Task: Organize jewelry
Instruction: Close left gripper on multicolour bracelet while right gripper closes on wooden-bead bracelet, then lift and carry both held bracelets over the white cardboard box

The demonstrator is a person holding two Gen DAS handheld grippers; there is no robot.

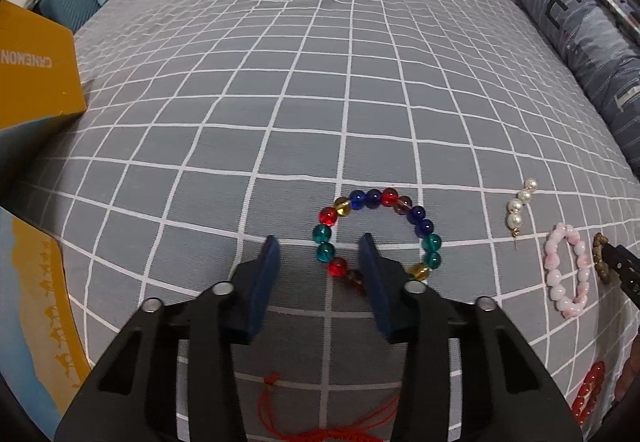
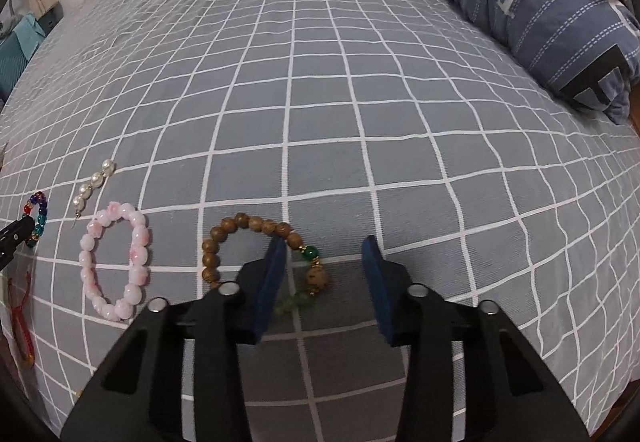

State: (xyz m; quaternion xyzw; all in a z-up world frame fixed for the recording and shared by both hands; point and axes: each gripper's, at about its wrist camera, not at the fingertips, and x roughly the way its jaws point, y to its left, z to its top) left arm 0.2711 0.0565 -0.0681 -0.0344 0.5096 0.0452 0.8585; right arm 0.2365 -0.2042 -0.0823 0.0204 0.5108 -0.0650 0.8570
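A multicolour glass bead bracelet (image 1: 424, 226) lies on the grey checked bed sheet; my left gripper (image 1: 322, 244) is open, its jaws straddling the bracelet's near-left side. A wooden bead bracelet (image 2: 224, 238) with green beads lies under my open right gripper (image 2: 325, 246), whose left finger (image 2: 272, 282) covers part of it. A pink bead bracelet (image 2: 136, 254) and a pearl strand (image 2: 94, 182) lie to its left; both also show in the left wrist view, the pink bracelet (image 1: 554, 274) and the pearl strand (image 1: 520, 206). A red cord bracelet (image 1: 320, 432) lies under my left gripper. A red bead bracelet (image 1: 588, 390) lies at right.
A yellow cardboard box (image 1: 36, 78) stands at the left on the bed. A rolled blue striped quilt (image 2: 540, 2) runs along the right side. A teal basket (image 1: 76, 2) is beyond the bed's far left corner.
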